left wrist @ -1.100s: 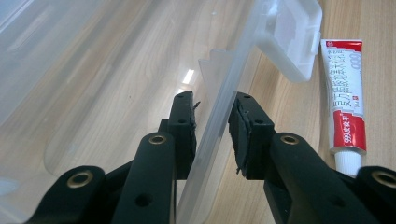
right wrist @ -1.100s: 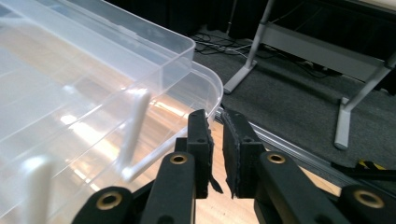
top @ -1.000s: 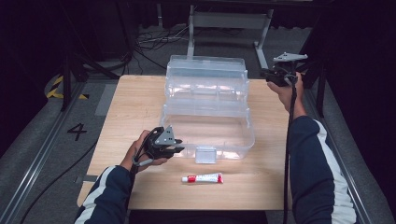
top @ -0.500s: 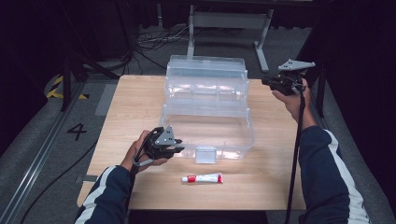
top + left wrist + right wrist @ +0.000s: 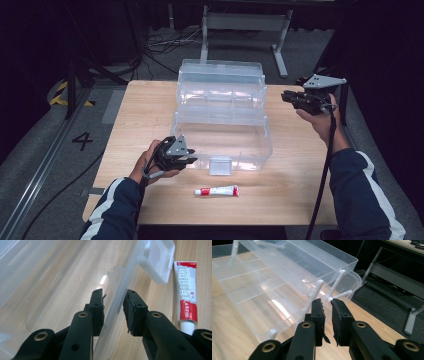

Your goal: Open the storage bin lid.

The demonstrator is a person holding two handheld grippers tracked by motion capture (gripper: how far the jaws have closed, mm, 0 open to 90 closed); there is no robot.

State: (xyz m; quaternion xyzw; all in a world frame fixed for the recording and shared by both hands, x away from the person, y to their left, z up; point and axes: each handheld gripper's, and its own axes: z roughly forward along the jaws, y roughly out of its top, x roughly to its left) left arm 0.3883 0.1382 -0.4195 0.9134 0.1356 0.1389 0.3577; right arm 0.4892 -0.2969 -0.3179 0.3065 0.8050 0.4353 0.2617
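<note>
A clear plastic tiered box [image 5: 260, 131] stands open mid-table, its upper trays [image 5: 220, 82] swung back on white struts [image 5: 337, 281]. My left gripper [image 5: 192, 159] is at the box's front left corner. In the left gripper view its pads [image 5: 132, 307] sit on either side of the thin front wall [image 5: 117, 300] and are shut on it [image 5: 113, 296]. My right gripper [image 5: 284, 96] hangs right of the box, apart from it. Its jaws [image 5: 326, 301] show a narrow slit with nothing in it and point at the strut ends.
A red-and-white tube [image 5: 216, 190] lies on the wooden table [image 5: 145, 110] in front of the box, beside its latch flap [image 5: 220, 166]. The tube [image 5: 188, 290] shows just right of my left jaws. Dark floor, cables and a metal frame [image 5: 245, 22] lie beyond the table.
My right gripper has come nearer along the table's right side, towards the person and level with the box's upper trays. The left gripper and the box have stayed put.
</note>
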